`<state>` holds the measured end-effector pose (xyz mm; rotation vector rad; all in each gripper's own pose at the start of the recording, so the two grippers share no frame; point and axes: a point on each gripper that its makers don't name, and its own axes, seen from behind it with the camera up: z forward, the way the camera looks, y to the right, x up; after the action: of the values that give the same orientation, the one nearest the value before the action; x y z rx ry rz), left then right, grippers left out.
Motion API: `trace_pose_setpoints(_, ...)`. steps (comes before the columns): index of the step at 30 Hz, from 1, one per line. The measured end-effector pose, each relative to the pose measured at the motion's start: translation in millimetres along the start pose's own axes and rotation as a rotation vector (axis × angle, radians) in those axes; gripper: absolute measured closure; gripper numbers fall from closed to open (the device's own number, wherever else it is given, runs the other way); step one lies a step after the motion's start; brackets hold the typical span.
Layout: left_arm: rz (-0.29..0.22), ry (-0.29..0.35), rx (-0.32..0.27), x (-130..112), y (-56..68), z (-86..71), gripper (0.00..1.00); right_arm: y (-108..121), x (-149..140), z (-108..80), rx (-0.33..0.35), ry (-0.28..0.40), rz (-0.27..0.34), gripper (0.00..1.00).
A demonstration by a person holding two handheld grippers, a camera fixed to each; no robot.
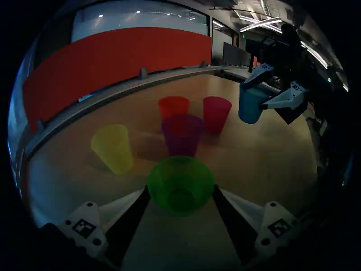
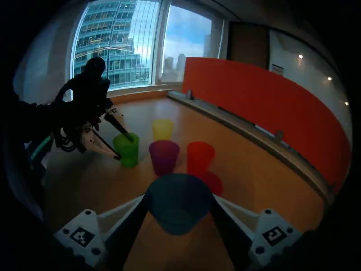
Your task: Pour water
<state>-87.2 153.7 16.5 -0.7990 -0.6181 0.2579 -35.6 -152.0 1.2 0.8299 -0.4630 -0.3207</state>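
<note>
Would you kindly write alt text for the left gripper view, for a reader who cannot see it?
The left gripper grips a green cup at a wooden table. Behind it stand a purple cup, a red cup, a pink cup and a yellow cup. At upper right, the right gripper holds a blue cup in the air.

we see a translucent green cup [image 1: 180,185] gripped between the fingers of the left gripper [image 1: 180,190], upright, its open mouth wide towards us; whether it holds water we cannot tell. a blue cup [image 2: 178,207] is clasped the same way in the right gripper [image 2: 179,198], about upright and raised above the table [image 1: 270,158]. four more stand upright there: a purple cup [image 1: 182,134] nearest the green one, an orange-red cup [image 1: 173,107] and a pink cup [image 1: 216,113] just behind it, and a yellow cup [image 1: 113,149] apart.
</note>
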Motion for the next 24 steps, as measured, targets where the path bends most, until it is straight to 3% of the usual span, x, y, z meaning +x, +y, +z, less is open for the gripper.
trace_pose_setpoints(12,-0.006,-0.016,0.037,-16.0,-9.8,-15.2,0.00,-10.6,-30.4,16.5,0.017,-0.041,0.020,0.06)
trace_pose_setpoints(24,-0.002,-0.011,0.055,-21.4,-11.9,-28.9,0.00,-13.5,-48.6,25.5,0.016,-0.067,0.034,0.06)
